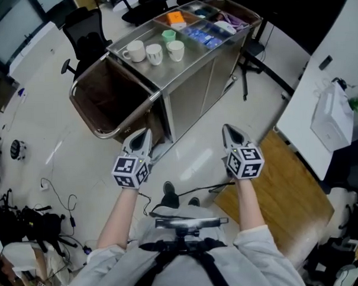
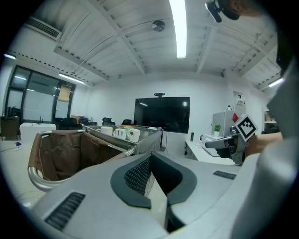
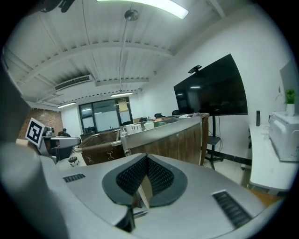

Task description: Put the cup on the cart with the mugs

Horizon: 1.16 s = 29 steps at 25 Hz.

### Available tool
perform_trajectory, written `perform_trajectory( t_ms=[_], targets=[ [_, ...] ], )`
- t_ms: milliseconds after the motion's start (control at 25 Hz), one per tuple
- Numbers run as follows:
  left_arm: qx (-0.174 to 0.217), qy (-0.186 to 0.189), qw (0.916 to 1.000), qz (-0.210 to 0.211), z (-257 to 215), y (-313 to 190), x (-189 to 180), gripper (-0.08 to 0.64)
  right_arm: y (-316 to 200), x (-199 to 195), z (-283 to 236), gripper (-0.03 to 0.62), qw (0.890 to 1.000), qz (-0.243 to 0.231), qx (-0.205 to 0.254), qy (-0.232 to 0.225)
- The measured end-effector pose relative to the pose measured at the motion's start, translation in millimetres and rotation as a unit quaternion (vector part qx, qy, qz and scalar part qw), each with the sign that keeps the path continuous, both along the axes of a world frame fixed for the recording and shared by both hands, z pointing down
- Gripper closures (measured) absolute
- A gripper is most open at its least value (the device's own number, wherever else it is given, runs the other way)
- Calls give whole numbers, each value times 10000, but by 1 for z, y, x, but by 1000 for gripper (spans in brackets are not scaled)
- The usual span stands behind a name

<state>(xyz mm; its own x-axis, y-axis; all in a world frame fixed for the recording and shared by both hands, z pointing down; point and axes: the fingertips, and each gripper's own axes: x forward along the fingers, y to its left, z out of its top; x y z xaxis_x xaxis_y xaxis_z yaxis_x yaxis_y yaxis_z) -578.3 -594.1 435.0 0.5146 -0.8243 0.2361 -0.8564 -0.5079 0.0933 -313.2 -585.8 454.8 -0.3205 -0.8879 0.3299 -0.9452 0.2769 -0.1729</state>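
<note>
As both gripper views showed, the jaws of the left gripper (image 2: 150,156) and of the right gripper (image 3: 145,159) were pressed together at their tips, with nothing between them. The two grippers hung side by side in front of the person's body, well apart from the cart (image 1: 191,94), with their tips toward it.

On the cart's top, three white mugs (image 1: 154,51) stood in a row near the end where the brown bag (image 1: 108,92) hung. The green cup (image 1: 169,35) stood upright just behind the row, toward the far long edge, very close to the right mug. I could not tell whether it touched that mug. I judged that the cup was already in its place and nothing was left to carry.

What could go wrong from here was small but real. If a gripper reached in to correct the cup, the closed jaws could push it against the mugs, because there was little room around it. A mug could then tip or slide toward the near edge. Cables (image 1: 199,191) lay on the floor near the person's feet, so a careless step could catch on them.
</note>
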Motion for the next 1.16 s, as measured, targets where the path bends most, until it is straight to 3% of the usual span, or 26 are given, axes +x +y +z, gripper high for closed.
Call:
perform_trajectory(
  t_ms=[520,840,1160],
  targets=[
    [-45,131,9994,-312,9,38,-18,555,44,13,15,588,9999,46,-121,8],
    [-102,248,9993,-248,19,66,-10,555,64,11,19,588,9999,-23,-101,-76],
    [-109,173,9995,-241,24,81,-3,555,83,35,24,588,9999,133,-94,-50]
  ],
)
